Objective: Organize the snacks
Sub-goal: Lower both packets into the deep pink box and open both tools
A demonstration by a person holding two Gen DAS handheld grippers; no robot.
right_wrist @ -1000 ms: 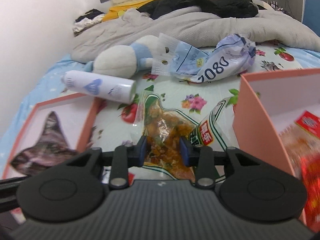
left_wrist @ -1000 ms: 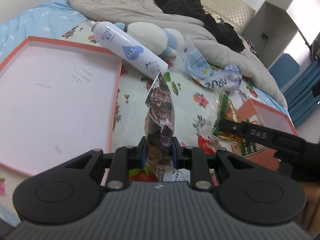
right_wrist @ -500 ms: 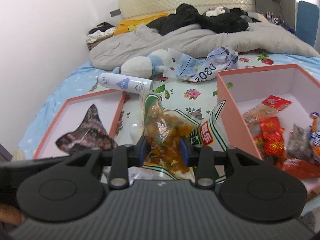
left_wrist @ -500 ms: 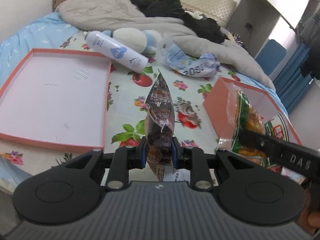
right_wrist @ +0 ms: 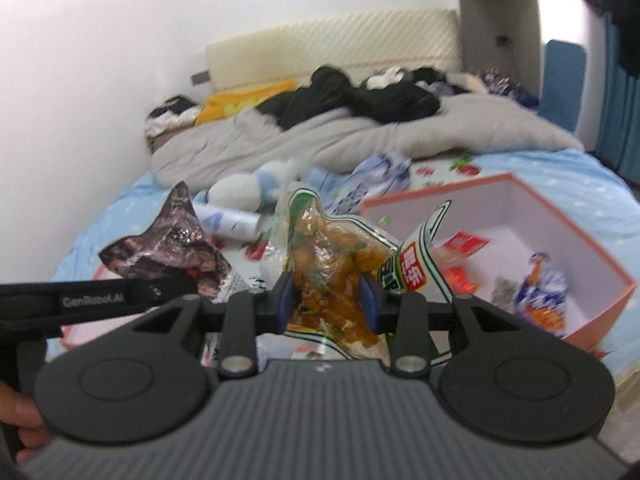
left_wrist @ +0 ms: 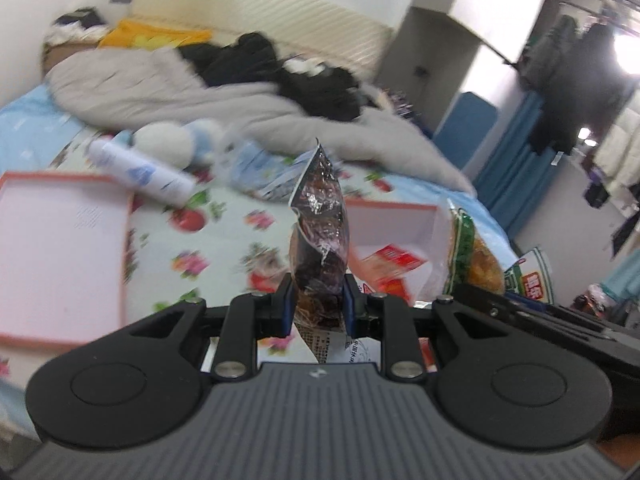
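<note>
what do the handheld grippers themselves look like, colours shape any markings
Both match: a dark grey ribbed body with a small pale logo, two round black lobes with disc insets, black linkage bars with silver pivot screws, and black fingers faced with blue pads. The left gripper seen from the right gripper has a black side bar printed "GenRobot.AI" in white.

Both claws (left_wrist: pixel 316 300) (right_wrist: pixel 327 300) clamped — raised.

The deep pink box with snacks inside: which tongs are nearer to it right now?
Right. The right tongs, holding the orange snack bag, hang beside the box's near-left wall. The left tongs, holding the dark snack bag, sit farther left.
</note>
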